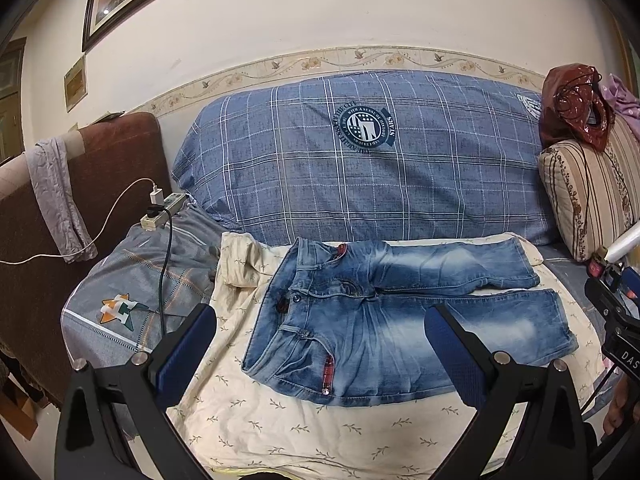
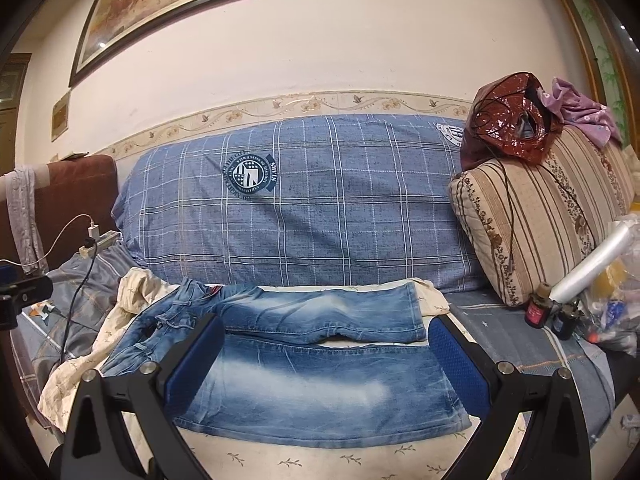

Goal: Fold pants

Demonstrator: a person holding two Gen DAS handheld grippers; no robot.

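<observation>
Faded blue jeans [image 1: 384, 320] lie spread flat on a cream leaf-print cloth [image 1: 280, 420] on the sofa seat, waistband to the left, both legs pointing right and slightly apart. My left gripper [image 1: 320, 336] is open and empty, hovering above the waist and upper legs. My right gripper [image 2: 326, 344] is open and empty, hovering over the near leg of the jeans [image 2: 320, 384]. The right gripper's body also shows at the right edge of the left wrist view [image 1: 616, 308].
A large blue plaid pillow [image 1: 360, 160] leans on the wall behind the jeans. A striped cushion [image 2: 540, 216] with a red bag [image 2: 508, 116] stands right. A power strip with cables [image 1: 164, 208] lies left on grey bedding [image 1: 132, 292]. Small bottles [image 2: 552, 312] sit at the right.
</observation>
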